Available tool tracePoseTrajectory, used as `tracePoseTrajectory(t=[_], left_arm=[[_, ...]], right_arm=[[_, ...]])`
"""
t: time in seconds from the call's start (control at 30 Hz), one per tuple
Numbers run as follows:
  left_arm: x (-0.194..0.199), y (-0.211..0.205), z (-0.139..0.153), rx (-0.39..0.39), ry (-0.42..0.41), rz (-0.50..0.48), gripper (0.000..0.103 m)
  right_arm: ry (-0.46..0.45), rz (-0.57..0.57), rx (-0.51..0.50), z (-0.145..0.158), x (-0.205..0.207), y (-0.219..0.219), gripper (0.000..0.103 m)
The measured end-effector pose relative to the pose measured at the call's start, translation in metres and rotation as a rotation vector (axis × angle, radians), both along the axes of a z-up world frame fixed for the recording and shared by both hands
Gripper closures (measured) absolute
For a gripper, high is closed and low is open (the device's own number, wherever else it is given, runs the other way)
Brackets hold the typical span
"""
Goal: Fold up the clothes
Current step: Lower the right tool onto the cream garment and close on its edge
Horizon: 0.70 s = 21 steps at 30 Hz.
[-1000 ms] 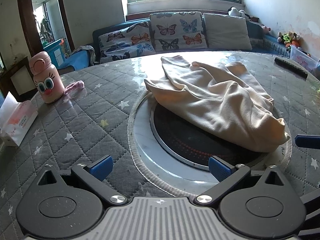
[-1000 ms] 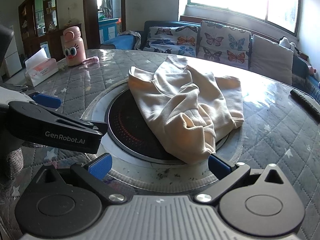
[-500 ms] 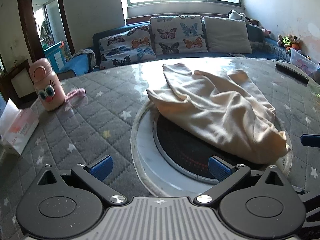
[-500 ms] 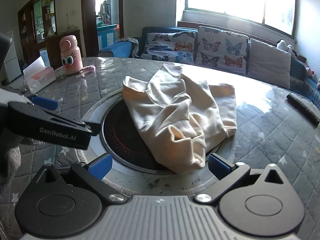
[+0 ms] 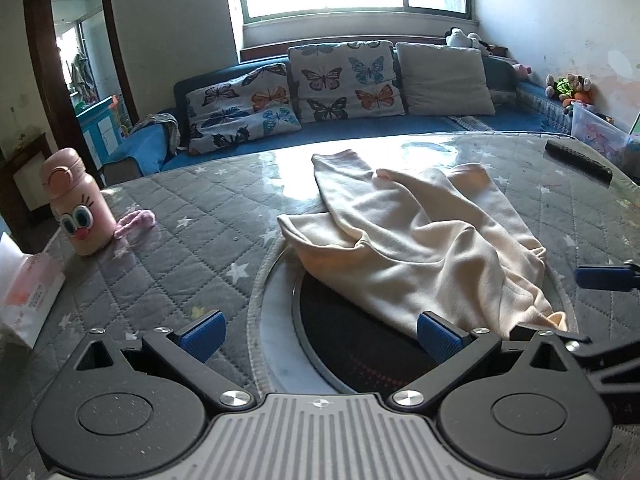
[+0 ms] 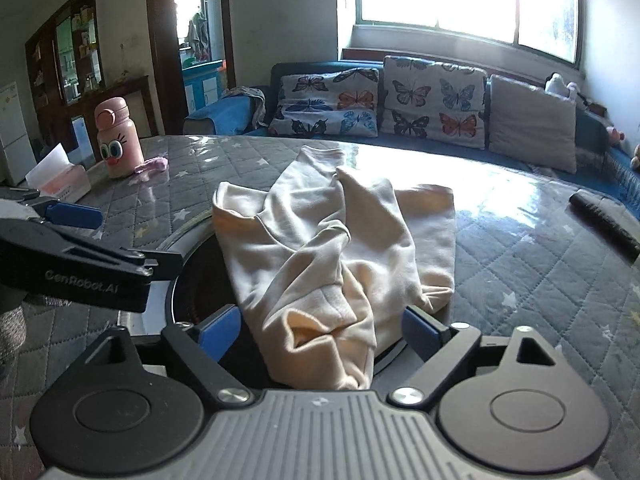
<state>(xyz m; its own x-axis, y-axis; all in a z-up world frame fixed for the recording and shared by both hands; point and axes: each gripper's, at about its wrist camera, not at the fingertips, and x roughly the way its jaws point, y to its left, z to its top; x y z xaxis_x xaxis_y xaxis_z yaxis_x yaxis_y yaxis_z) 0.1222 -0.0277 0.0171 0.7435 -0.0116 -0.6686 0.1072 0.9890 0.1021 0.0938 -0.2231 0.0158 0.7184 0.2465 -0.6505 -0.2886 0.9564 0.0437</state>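
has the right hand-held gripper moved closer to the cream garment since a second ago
Yes. The right hand-held gripper has advanced toward the crumpled cream garment: its closing jaws now flank the near edge, which earlier lay ahead of them on the black round inset.

A round table (image 5: 208,216) is covered with a grey quilted cloth printed with stars, under a glossy clear sheet. A dark round heating plate (image 5: 360,356) ringed in pale stone is set into its middle. A crumpled cream sweatshirt (image 5: 420,240) is spread partly over this plate and partly over the cloth. Toward the left edge a pink cartoon-faced bottle (image 5: 74,208) stands upright, with a pink strap (image 5: 136,220) lying just beside it and a tissue pack (image 5: 28,296) nearer. A black remote control (image 5: 578,162) lies near the right rim.
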Motion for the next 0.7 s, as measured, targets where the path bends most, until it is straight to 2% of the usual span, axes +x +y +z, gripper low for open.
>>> tracePoseTrajectory(t=[0.3,0.57,0.7], left_arm=[[0.018,-0.002,0.001,-0.010,0.002,-0.025,0.001],[0.028,0.006,-0.004,-0.029,0.019,-0.012,0.007],[0.029,0.012,-0.004,-0.035,0.018,-0.005,0.011]], right_arm=[[0.050,0.014,0.029,-0.012,0.031,-0.002,0.029],[0.069,0.019,0.052,-0.019,0.055,0.002,0.037],[0.092,0.032,0.053,-0.024,0.067,0.006,0.052]])
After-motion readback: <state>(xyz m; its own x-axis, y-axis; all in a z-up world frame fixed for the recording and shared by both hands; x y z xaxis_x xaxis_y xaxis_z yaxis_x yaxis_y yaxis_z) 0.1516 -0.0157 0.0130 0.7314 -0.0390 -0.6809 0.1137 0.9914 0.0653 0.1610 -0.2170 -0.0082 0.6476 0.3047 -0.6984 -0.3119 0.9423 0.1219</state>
